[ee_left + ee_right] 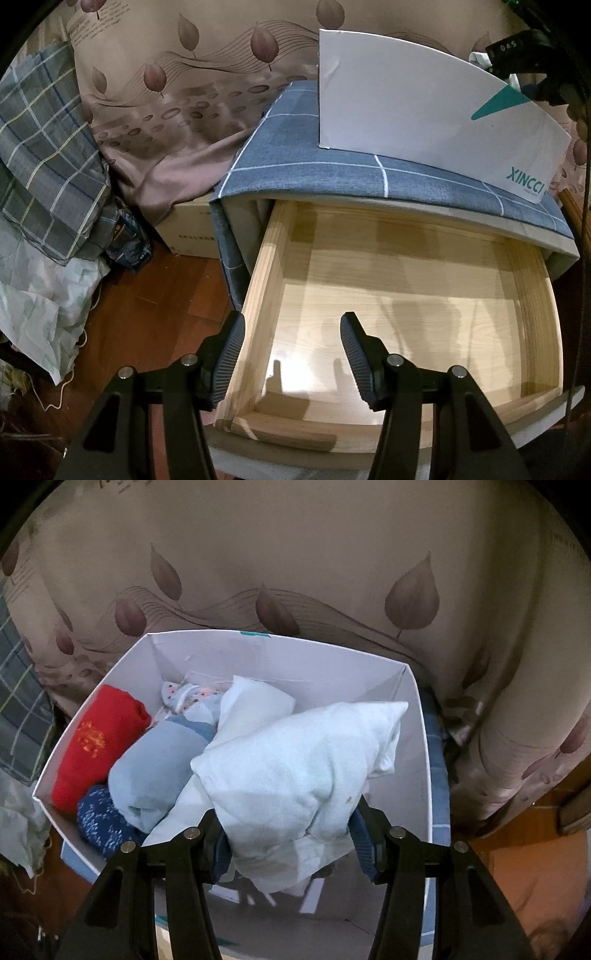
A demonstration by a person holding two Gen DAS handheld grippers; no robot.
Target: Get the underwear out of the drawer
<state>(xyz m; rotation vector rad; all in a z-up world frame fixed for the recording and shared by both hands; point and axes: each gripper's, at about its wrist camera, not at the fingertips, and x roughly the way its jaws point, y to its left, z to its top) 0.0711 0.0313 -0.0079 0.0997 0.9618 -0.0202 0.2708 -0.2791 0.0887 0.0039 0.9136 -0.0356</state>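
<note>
In the left wrist view the wooden drawer (532,288) stands pulled out of the cloth-covered cabinet, and its pale floor is bare. My left gripper (291,354) hovers open over the drawer's front left corner, one finger outside the side wall. In the right wrist view my right gripper (291,834) is shut on a pale, light-blue piece of underwear (303,760) held over the white box (421,738). Inside that box lie a red garment (96,738), a light-blue roll (155,764), a dark-blue speckled piece (99,819) and a white folded piece (258,701).
The white box (406,103) stands on the cabinet's blue checked cloth (332,173). A leaf-print brown bed sheet (177,92) hangs behind. A cardboard box (192,232), a plaid cloth pile (48,166) and plastic bags lie on the wooden floor (166,295) at left.
</note>
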